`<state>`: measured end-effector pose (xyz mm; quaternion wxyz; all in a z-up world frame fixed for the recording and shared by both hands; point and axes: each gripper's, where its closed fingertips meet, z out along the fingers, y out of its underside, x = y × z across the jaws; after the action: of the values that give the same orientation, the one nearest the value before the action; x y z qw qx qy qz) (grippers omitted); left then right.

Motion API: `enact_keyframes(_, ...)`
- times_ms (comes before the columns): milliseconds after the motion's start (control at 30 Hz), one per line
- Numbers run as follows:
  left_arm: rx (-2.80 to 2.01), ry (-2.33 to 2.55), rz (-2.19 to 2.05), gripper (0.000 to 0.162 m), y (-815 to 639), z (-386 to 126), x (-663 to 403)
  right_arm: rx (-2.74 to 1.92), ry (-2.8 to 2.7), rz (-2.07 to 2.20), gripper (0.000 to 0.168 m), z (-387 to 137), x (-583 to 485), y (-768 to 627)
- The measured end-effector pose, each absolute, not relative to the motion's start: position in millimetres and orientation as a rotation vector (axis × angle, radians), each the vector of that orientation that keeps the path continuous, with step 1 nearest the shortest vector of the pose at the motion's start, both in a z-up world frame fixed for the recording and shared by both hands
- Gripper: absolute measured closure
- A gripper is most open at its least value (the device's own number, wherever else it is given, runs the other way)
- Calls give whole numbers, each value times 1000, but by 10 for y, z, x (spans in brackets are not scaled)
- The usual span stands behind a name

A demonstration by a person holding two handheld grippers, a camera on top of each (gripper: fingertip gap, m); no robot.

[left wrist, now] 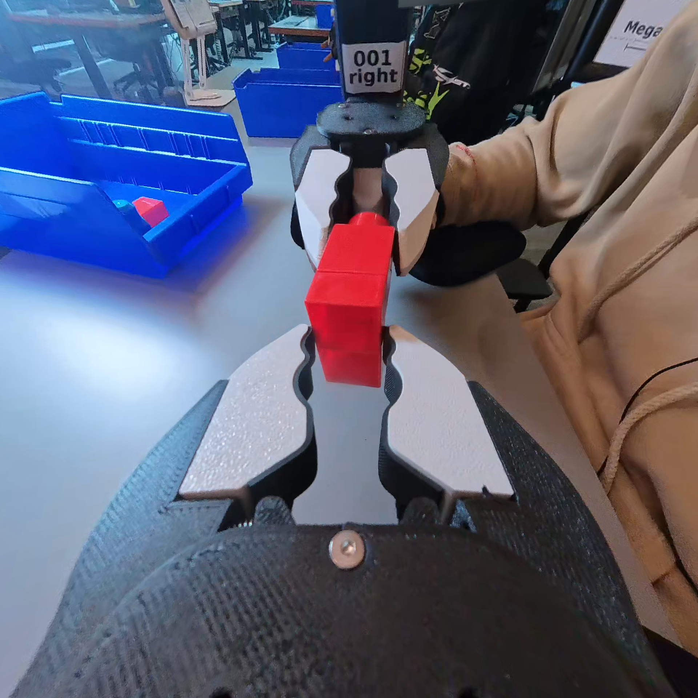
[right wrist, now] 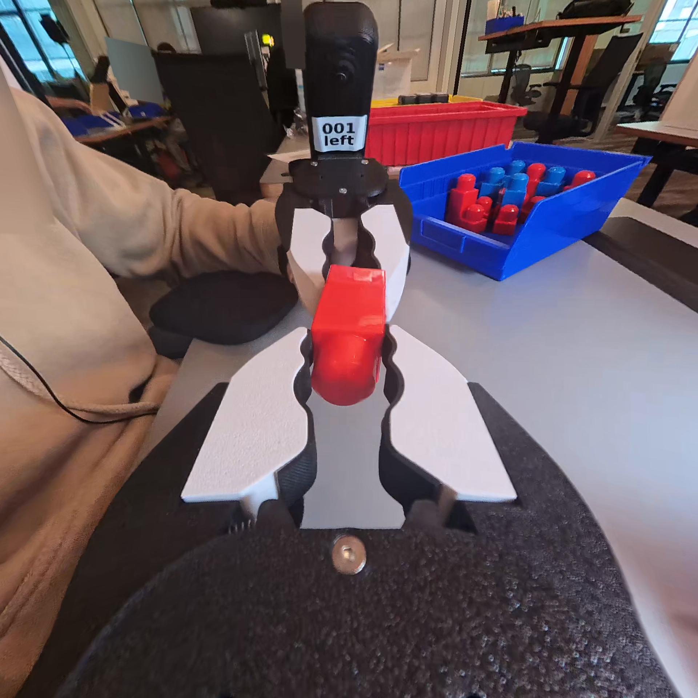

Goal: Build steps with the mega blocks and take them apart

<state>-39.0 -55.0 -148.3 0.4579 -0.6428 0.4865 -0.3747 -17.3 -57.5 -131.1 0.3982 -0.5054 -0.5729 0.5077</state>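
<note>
Here, at the centre of both views, a short column of red mega blocks (left wrist: 349, 302) is held in the air between two grippers that face each other above a pale grey table (left wrist: 113, 377). The blocks are glossy, hard plastic with square bodies and crisp edges; seams show where one block joins the next, and one end finishes in a rounded, dome-topped stud. In the left wrist view, the left gripper (left wrist: 347, 340) fills the lower frame, its white, finely grained fingers with wavy black inner edges pressed against both sides of the column's near end. Above centre, the right gripper (left wrist: 359, 230) is clamped on the far, studded end. In the right wrist view the arrangement is mirrored: the right gripper (right wrist: 347, 347) grips the stud end of the red blocks (right wrist: 349, 321) low in the frame, and the left gripper (right wrist: 349, 279) squeezes the flat end above it. Both gripper bodies are black with a rough, ribbed printed texture. A beige fabric sleeve (right wrist: 132, 226) reaches in from the left of that view. In the right wrist view's upper right, a shiny blue plastic bin (right wrist: 528, 245) sits on the table holding loose red and blue blocks (right wrist: 506, 192). Another blue bin (left wrist: 113, 189) lies at the left wrist view's upper left.
</note>
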Motion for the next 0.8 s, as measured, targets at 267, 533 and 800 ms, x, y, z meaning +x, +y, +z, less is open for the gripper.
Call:
enact_keyframes(267, -1623, 1027, -865, 128, -270, -1372, -701, -1374, -1267, 639, 133, -736, 586, 746)
enact_keyframes(533, -1660, 976, -874, 127, -184, -1520, -712, -2175, -1573, -295, 133, -1558, 1741, 2146)
enact_keyframes(800, -1685, 968, -870, 127, -136, -1631, -749, -2505, -1874, -193, 132, -2178, 1694, 2092)
